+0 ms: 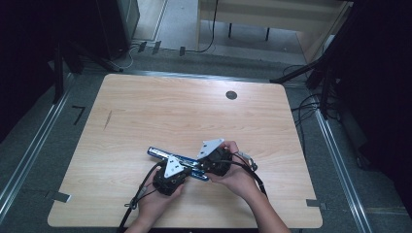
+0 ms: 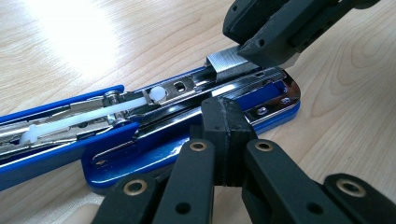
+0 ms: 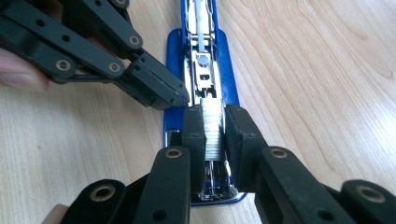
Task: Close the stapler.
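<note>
A blue stapler [image 1: 156,152] lies opened flat on the wooden table [image 1: 145,107], its metal magazine [image 3: 204,60] facing up. My right gripper [image 3: 215,121] is shut on a silver strip of staples [image 3: 212,137] and holds it over the front end of the magazine. In the left gripper view that strip of staples [image 2: 226,63] sits under the right gripper [image 2: 261,46]. My left gripper [image 2: 224,116] is shut with nothing between its jaws, and its tip rests on the stapler's blue base [image 2: 140,156]. In the high view the left gripper [image 1: 184,172] and right gripper [image 1: 201,165] meet over the stapler.
A dark round hole [image 1: 231,95] sits near the table's far edge. Black stands and cables [image 1: 303,107] lie on the floor around the table. A person's hands and forearms [image 1: 243,182] come in from the near edge.
</note>
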`<state>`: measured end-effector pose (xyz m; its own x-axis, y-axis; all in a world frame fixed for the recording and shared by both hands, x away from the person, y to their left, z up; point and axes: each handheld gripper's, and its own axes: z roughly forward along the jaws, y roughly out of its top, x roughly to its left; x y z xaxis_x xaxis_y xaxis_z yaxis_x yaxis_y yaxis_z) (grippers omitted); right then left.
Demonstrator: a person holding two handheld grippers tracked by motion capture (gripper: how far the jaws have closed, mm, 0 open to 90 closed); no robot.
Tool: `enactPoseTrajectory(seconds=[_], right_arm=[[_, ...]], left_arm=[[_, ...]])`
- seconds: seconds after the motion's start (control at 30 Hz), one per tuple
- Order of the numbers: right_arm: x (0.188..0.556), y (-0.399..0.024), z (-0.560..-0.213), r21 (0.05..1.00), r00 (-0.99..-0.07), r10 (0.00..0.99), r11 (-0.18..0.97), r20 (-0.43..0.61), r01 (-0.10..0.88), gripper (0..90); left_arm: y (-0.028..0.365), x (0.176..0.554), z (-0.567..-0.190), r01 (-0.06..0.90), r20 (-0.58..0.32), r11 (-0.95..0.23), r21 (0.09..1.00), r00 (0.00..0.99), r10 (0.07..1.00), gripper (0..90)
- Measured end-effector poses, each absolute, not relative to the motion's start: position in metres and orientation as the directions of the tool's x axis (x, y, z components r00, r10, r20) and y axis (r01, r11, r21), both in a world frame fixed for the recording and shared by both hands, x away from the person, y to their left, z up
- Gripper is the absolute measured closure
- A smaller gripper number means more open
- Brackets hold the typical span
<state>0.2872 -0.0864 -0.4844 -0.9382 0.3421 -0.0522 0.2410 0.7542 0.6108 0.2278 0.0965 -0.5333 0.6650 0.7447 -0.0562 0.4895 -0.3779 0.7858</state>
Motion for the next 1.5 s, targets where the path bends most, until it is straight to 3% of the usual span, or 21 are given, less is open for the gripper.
enactPoseTrajectory(seconds=[1.2,1.33,1.5], right_arm=[[0.2944,-0.0847,-0.4838,0.571,-0.955,0.297,0.786,-0.017,0.235,79.5],[0.2953,-0.0847,-0.4838,0.578,-0.949,0.314,0.776,-0.009,0.252,71.6],[0.2954,-0.0857,-0.4809,0.619,-0.947,0.320,0.738,0.031,0.270,84.5]], left_arm=[[0.0964,0.2279,-0.5334,0.491,-0.059,-0.375,0.786,0.664,0.746,90.0],[0.0965,0.2278,-0.5333,0.490,-0.058,-0.377,0.786,0.665,0.745,90.0],[0.0965,0.2279,-0.5333,0.491,-0.059,-0.375,0.786,0.664,0.745,90.0]])
